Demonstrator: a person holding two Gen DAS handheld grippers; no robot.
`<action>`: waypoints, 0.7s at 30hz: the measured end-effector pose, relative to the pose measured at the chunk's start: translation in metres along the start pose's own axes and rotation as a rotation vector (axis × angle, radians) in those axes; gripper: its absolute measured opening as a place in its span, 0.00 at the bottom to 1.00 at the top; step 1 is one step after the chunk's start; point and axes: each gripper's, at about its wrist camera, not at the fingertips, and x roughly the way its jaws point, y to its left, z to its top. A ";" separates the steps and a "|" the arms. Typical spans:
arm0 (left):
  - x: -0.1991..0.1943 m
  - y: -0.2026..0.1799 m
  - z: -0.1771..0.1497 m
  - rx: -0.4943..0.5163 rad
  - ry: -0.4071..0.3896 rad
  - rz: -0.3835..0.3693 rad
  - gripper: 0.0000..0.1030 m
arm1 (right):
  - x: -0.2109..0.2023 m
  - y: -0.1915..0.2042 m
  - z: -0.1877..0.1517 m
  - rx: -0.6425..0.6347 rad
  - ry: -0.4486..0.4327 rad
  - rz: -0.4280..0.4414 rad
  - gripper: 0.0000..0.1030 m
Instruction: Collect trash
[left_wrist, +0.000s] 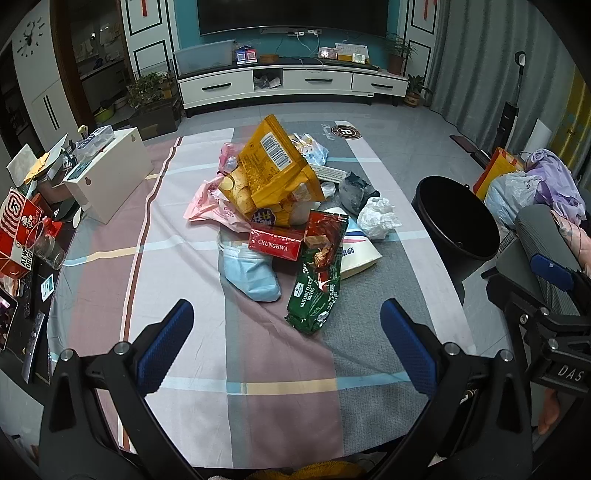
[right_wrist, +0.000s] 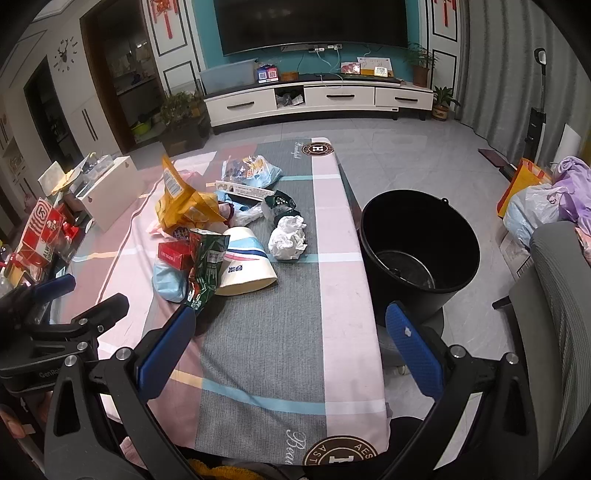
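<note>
A pile of trash lies mid-table: a yellow snack bag (left_wrist: 271, 168) on top, a red Chunghwa box (left_wrist: 275, 244), a green wafer wrapper (left_wrist: 317, 284), a blue face mask (left_wrist: 253, 275), a paper cup (right_wrist: 245, 264), crumpled white paper (left_wrist: 378, 217) (right_wrist: 288, 242) and a pink plastic bag (left_wrist: 207, 203). A black bucket (left_wrist: 456, 218) (right_wrist: 419, 243) stands on the floor right of the table. My left gripper (left_wrist: 288, 341) is open and empty, short of the wafer wrapper. My right gripper (right_wrist: 290, 349) is open and empty over the table's near right part.
The table wears a checked cloth (right_wrist: 280, 332). A white box (left_wrist: 110, 177), a glass (left_wrist: 46, 245) and red cartons (left_wrist: 16, 229) crowd the left side. A grey chair (right_wrist: 554, 295) and bags of clothes (right_wrist: 543, 201) stand at the right. A TV cabinet (left_wrist: 291, 83) stands behind.
</note>
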 end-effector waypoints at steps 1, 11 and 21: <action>0.000 0.000 0.000 -0.001 0.000 0.000 0.98 | 0.000 0.000 0.000 0.001 0.000 -0.001 0.98; 0.000 -0.002 0.002 0.002 0.002 -0.005 0.98 | 0.000 -0.001 -0.001 0.005 0.000 -0.003 0.98; 0.036 0.032 -0.011 -0.125 0.035 -0.319 0.98 | 0.026 -0.020 -0.012 0.048 0.044 -0.001 0.98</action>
